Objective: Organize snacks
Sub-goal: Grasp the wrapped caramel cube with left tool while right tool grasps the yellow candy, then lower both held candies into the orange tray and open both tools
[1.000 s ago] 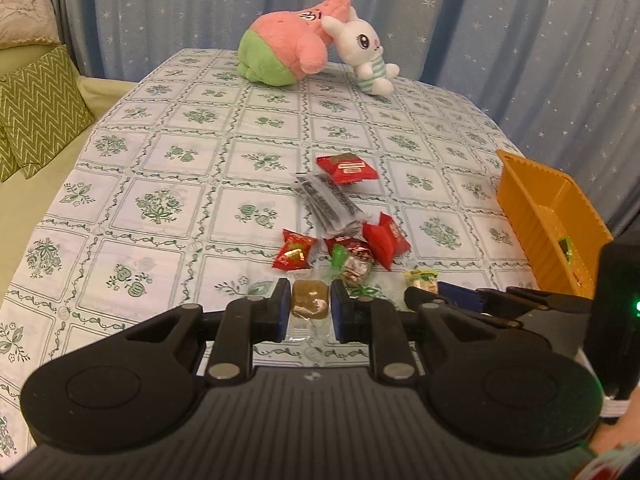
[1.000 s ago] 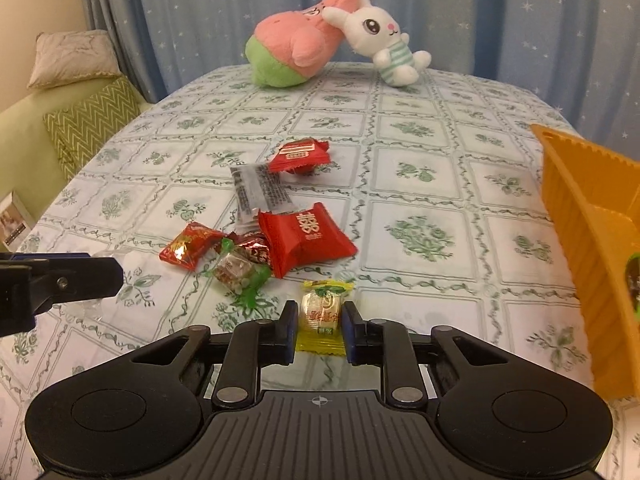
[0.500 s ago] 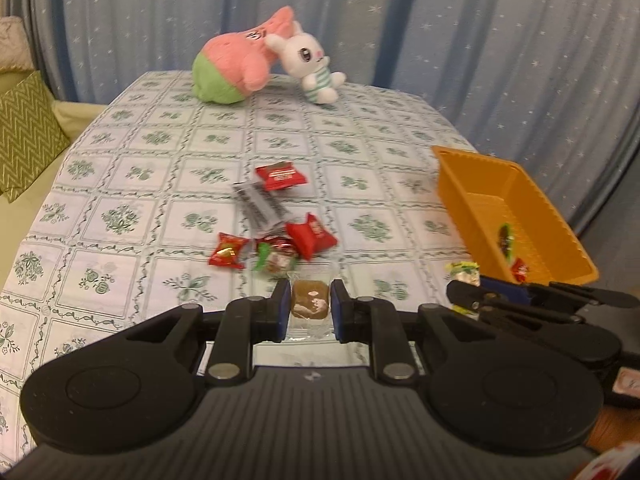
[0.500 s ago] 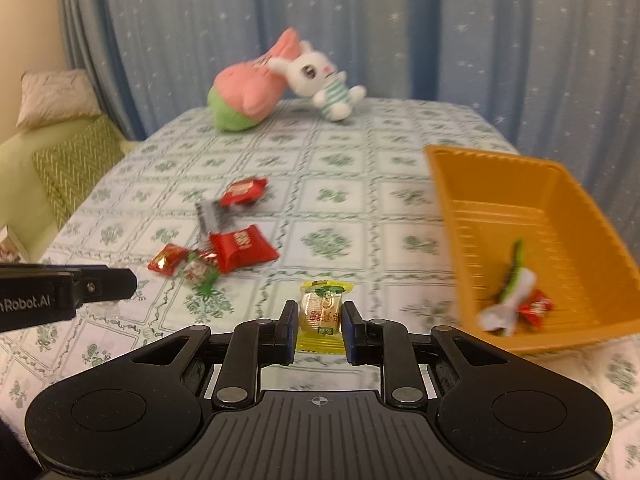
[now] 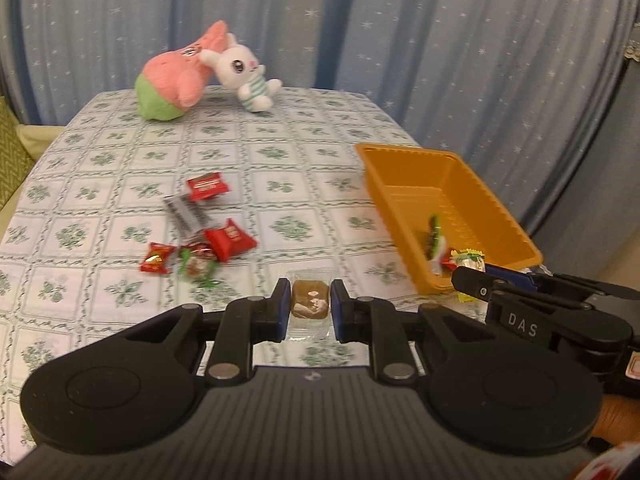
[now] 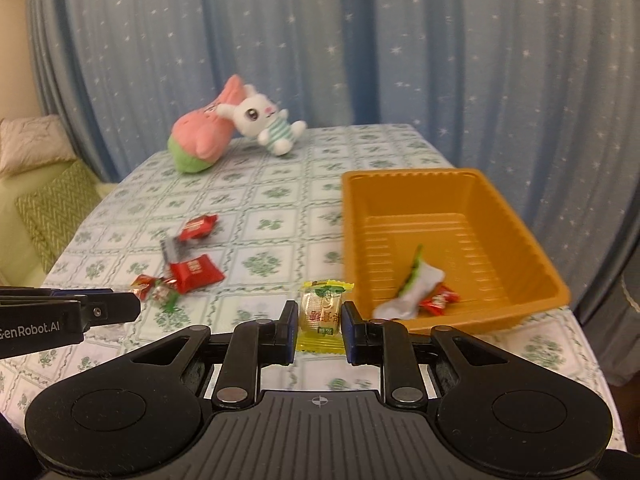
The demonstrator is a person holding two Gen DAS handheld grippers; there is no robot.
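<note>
- Left gripper [image 5: 310, 307]: jaws drawn in on a brown sweet in clear wrap [image 5: 310, 303], pinched across its body and carried above the table's near edge (clear film sticks out above and below the pads).
- Right gripper [image 6: 319, 318]: jaws closed on a yellow-wrapped candy [image 6: 322, 314], held just short of the near-left corner of the orange tray [image 6: 516, 256].
- Handling, judged: both pieces look light and small, firm at the core under slippery, crinkly film. A grip across the solid middle suits them; a hold on the loose wrapper ends alone could slip.
- Tray contents: a white-and-green packet [image 6: 412, 286] and a small red sweet [image 6: 438, 300] lie toward its near end.
- Still loose, left of the table's centre: two red packets [image 5: 230, 238], a grey striped sachet [image 5: 184, 212] and small twisted sweets [image 5: 158, 258].
- Far edge: a pink plush [image 5: 176, 80] and a white rabbit [image 5: 244, 70].
</note>
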